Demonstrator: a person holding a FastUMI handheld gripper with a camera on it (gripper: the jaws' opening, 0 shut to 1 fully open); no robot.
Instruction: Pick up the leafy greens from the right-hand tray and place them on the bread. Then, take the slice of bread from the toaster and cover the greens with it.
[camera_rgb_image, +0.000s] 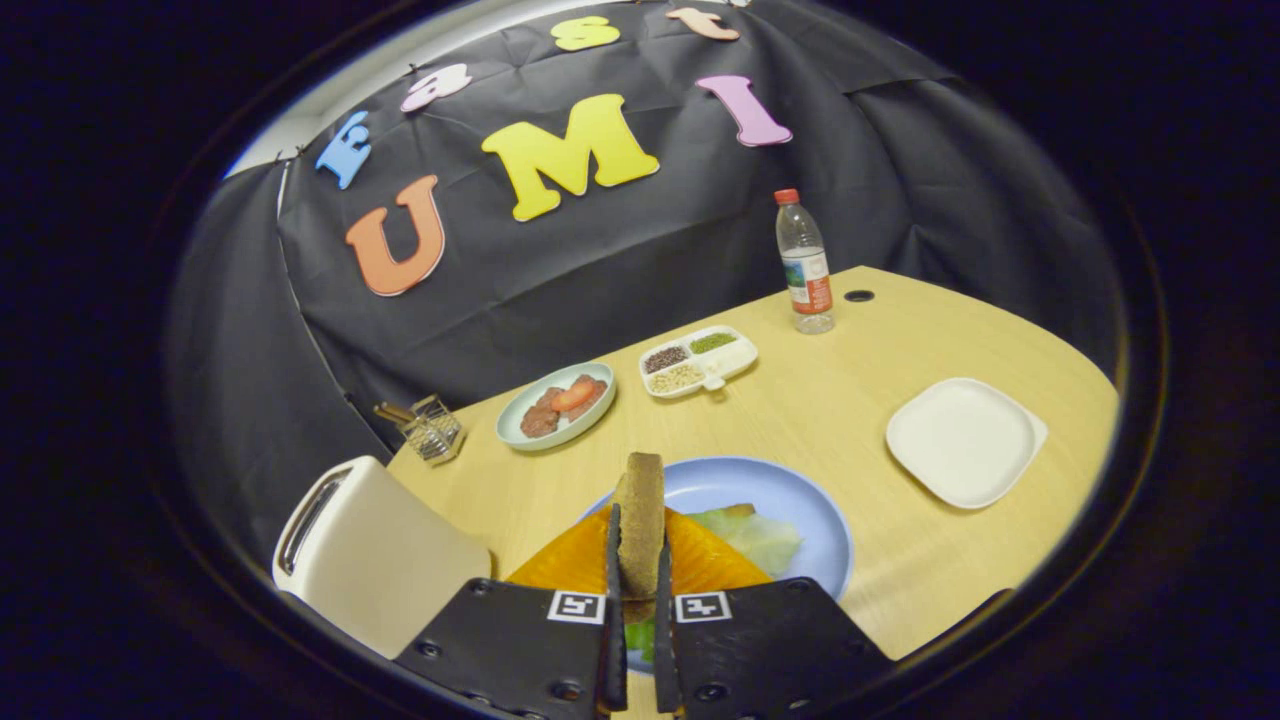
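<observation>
Claw clamping bread (upright), above plate.

One gripper, its two fingers pressed on one slice of bread standing on edge between them. Plates: three, namely one blue plate just ahead, one pale green dish beyond, one white square plate beyond to the right. One divided tray. One toaster, left. One water bottle. One wire basket. One table.
</observation>
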